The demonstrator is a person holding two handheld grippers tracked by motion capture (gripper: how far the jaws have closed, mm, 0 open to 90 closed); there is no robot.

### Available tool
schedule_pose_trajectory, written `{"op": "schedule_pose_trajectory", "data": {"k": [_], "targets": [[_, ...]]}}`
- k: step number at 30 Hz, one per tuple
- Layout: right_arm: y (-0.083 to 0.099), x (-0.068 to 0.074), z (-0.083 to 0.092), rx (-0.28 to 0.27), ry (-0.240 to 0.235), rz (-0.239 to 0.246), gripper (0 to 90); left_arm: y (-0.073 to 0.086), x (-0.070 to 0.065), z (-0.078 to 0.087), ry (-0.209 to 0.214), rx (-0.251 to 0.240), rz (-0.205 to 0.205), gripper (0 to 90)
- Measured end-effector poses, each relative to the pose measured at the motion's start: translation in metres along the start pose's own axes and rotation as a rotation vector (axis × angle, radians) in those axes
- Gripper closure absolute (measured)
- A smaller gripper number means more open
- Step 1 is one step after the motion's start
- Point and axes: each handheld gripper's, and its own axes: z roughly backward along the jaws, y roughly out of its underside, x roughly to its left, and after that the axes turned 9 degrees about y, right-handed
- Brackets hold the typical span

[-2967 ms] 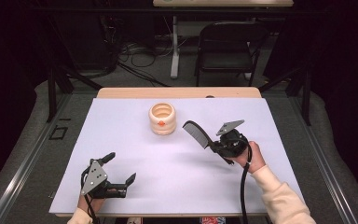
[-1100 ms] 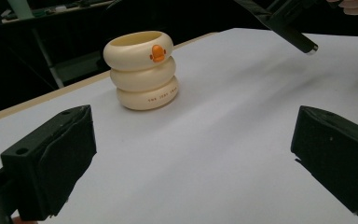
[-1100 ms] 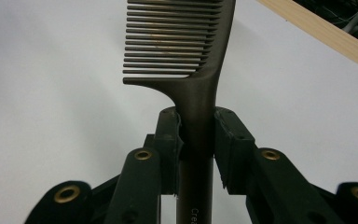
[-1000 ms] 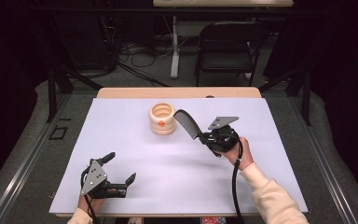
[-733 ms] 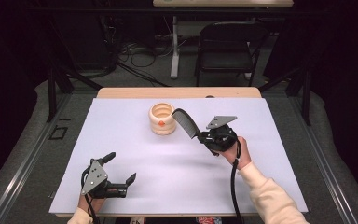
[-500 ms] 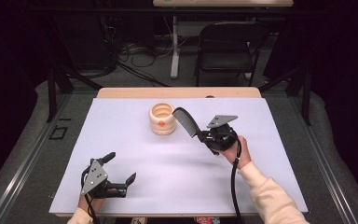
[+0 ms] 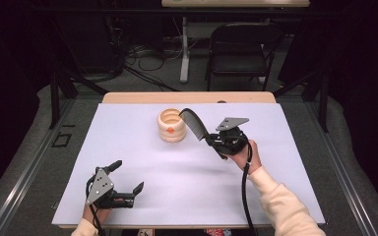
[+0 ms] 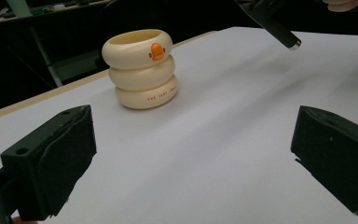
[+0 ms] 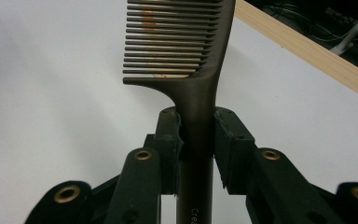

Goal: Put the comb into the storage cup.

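Note:
A cream cup (image 7: 170, 127) shaped like three stacked rings, with an orange mark on its side, stands upright at the table's back middle. My right gripper (image 7: 212, 141) is shut on the handle of a black comb (image 7: 195, 123), which slants up and left, its far end at the cup's right rim. In the right gripper view the pads (image 9: 168, 135) clamp the comb (image 9: 186, 51) just below its teeth. My left gripper (image 7: 127, 176) rests open near the front left edge. Its view shows the cup (image 8: 141, 67) ahead and the comb's handle end (image 8: 279, 30) at the upper right.
A white sheet (image 7: 128, 142) covers the table, and a bare wooden strip (image 7: 128, 97) runs along the far edge. A black chair (image 7: 241, 49) and a stand's legs with cables (image 7: 182, 59) stand on the floor beyond the table.
My right gripper has carried the comb left and toward the cup, so the comb's end now sits at the cup's rim. The left gripper has not moved.

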Motion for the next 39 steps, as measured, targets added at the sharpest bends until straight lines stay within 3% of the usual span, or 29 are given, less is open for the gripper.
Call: {"op": "schedule_pose_trajectory", "data": {"k": [39], "targets": [[-0.032,-0.003,-0.015,-0.067,-0.03,-0.026,72.2,0.0,0.0,0.0,-0.006,-0.001,0.002,0.0]]}}
